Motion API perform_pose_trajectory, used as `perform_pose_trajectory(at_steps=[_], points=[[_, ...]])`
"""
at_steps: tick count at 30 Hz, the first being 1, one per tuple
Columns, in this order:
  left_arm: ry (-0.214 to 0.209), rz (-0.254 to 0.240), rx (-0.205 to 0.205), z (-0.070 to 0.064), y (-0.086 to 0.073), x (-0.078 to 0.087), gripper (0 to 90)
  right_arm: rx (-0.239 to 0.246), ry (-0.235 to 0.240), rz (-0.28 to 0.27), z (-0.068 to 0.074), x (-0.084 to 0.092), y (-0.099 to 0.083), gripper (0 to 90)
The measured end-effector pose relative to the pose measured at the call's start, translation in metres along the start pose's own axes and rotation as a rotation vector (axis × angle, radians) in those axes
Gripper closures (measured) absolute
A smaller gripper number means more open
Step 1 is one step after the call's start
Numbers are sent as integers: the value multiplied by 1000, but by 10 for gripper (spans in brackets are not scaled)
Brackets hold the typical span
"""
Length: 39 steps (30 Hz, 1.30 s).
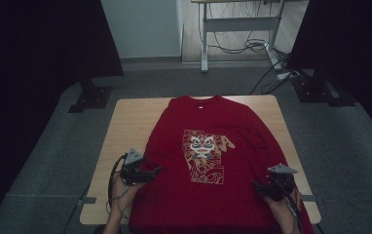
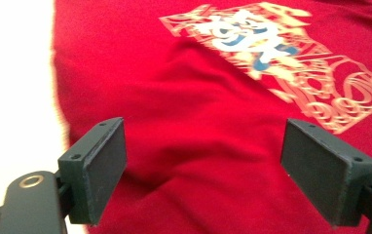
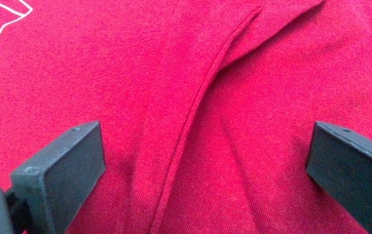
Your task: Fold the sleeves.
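A red T-shirt point(image 1: 208, 161) with a gold and white lion print point(image 1: 202, 153) lies flat, front up, on the wooden table point(image 1: 125, 126), collar at the far end. My left gripper point(image 1: 157, 170) hovers over the shirt's left edge, pointing inward. In the left gripper view its jaws point(image 2: 203, 170) stand wide apart above the red cloth point(image 2: 184, 97) with nothing between them. My right gripper point(image 1: 256, 187) sits over the shirt's right side near the front. In the right gripper view the gripper point(image 3: 206, 185) is open over a folded sleeve seam point(image 3: 208, 83).
The table's bare wood shows left of the shirt point(image 2: 13, 73) and along the far right corner point(image 1: 276, 117). Dark curtains, stand bases point(image 1: 91, 97) and a desk frame with cables point(image 1: 242, 44) stand on the grey floor beyond.
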<state>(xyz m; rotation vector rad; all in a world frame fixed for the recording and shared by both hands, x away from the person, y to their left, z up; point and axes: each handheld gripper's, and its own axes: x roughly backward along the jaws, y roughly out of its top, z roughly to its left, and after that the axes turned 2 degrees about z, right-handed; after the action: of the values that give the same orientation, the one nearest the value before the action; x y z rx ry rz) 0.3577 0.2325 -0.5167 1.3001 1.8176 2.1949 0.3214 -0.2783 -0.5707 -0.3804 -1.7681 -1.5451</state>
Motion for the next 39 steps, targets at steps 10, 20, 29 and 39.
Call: perform_pose_trajectory(at_steps=[10,20,29,39], points=[[132,73,73,37,-30,-5,167,-1,2,0,0,0,0,5],[172,126,72,45,-42,-13,152,-5,3,-3,-1,0,0,11],[170,135,81,45,-42,-13,111,-5,-2,-18,-5,6,2,54],[182,135,92,44,-43,-12,107,-11,-33,-46,-28,14,21,55]])
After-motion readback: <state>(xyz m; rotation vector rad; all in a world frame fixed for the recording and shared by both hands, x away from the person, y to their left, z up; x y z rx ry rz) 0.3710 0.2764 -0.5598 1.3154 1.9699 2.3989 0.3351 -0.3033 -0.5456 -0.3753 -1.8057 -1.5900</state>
